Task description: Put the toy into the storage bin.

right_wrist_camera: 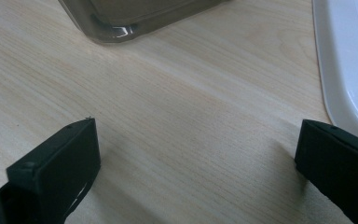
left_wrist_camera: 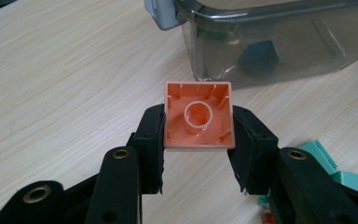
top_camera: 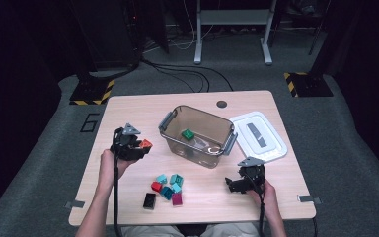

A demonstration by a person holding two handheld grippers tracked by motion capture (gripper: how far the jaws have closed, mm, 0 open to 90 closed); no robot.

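The high view looks forward and down from afar on the whole table; both gripper views sit low, close over the wood, sharing the clear bin at frame top.

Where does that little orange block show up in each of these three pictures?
High view: the orange block sits left of centre, at the left gripper's tip.
Left gripper view: centre, hollow side up, clamped between the jaws.
Right gripper view: not in it.
Shared landmark: the clear bin.
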